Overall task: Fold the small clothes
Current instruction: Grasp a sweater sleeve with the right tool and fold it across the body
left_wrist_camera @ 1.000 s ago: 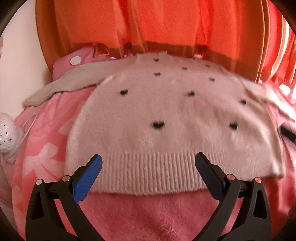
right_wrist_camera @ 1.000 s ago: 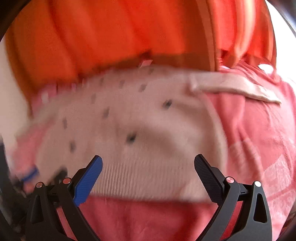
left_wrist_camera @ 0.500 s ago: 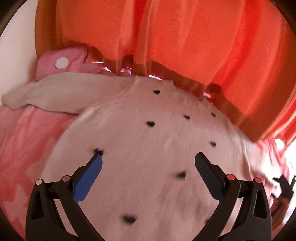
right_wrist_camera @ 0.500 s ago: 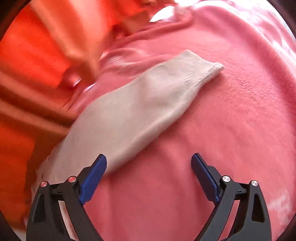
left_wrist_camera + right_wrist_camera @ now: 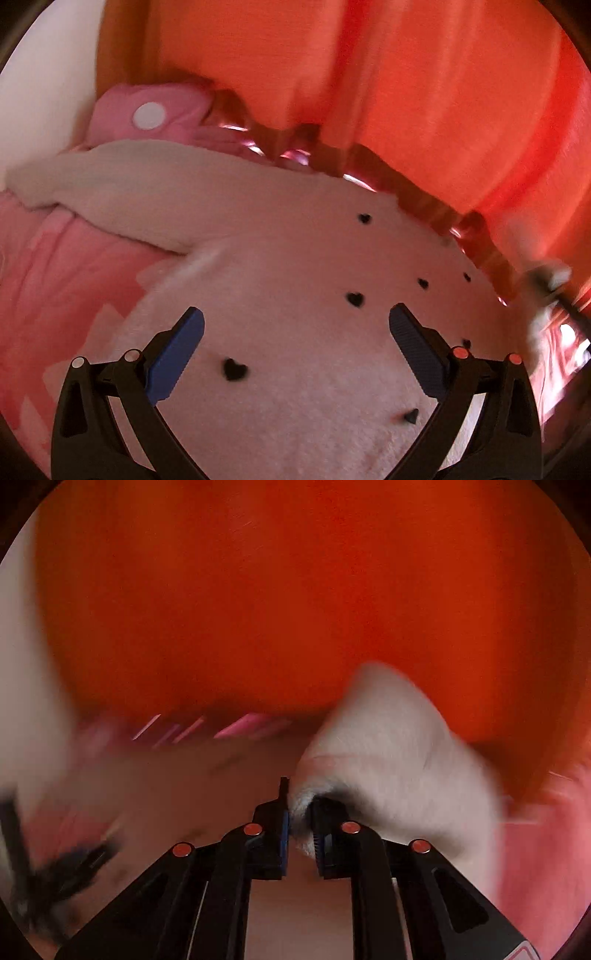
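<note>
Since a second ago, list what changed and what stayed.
The right gripper, wide open before, is closing on the sweater's right sleeve. The left gripper moved from the hem up over the sweater body, open and empty as before. The left sleeve stays spread out.

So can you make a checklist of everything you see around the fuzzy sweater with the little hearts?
Surface: pink blanket with pale patches, under the sweater.
Job's things: pale sweater with black hearts, lying spread; one sleeve stretched out flat.
Clutter: pink cushion with a white dot behind the sleeve.
Grippers: left gripper open above the sweater, holding nothing; right gripper closing, fuzzy sweater fabric between its pads.
Cables: nothing seen.
Surroundings: orange curtain behind; pale wall at the left.
</note>
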### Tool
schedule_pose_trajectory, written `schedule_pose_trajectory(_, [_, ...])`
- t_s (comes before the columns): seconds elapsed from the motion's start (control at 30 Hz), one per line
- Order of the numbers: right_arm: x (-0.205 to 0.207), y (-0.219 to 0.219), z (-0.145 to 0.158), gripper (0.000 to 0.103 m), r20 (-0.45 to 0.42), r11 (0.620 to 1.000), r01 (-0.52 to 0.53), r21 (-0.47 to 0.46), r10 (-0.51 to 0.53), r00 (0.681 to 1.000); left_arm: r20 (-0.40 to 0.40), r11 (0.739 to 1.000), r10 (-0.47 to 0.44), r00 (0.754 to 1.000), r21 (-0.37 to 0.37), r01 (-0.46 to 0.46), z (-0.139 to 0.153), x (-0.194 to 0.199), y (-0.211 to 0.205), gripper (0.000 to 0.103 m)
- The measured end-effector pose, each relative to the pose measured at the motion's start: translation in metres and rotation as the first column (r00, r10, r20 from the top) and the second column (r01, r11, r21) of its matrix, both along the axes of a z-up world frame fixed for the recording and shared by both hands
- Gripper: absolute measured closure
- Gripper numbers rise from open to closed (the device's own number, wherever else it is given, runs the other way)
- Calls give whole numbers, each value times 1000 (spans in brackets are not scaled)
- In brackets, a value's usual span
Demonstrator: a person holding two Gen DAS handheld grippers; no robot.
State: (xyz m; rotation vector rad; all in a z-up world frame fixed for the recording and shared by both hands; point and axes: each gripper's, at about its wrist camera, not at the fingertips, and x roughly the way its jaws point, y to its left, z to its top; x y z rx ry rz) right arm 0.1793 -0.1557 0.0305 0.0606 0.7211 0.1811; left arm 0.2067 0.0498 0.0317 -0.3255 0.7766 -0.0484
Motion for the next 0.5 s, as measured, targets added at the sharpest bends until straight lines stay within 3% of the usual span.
schedule_pose_trajectory(0.07, [0,48,-36,86,-82,996,-63,-69,57,995,-29,1000,12,1000,-5,-12,-7,6,12,5])
schedule_pose_trajectory(0.13, [-6,45,-57,82,-115,994,-47,-94,36,993,-57,1000,25,998,-17,-26,-15,11,23,5])
schedule_pose_trajectory(0.2, [-15,12,-54,75,-139,999,22,-36,-27,990,-78,999,35,996,-34,-38,-20,16,31,5])
schedule_pose_trajectory(0.27, [-18,-31,-48,61,-144,994,106,40,-100,985,-110,997,26,994,-65,-34,-26,21,35,5])
schedule_pose_trajectory(0.33, [-34,-70,-40,56,-138,967,225,121,-208,968,-120,995,31,992,-87,-41,-27,22,36,5])
schedule_pose_trajectory(0.4, [-37,-87,-40,55,-171,946,249,209,-215,961,-114,994,27,993,-104,-39,-25,22,34,5])
schedule_pose_trajectory(0.5, [-13,-75,-45,48,-226,949,202,241,-147,963,-105,995,11,994,-100,-22,-22,21,29,5])
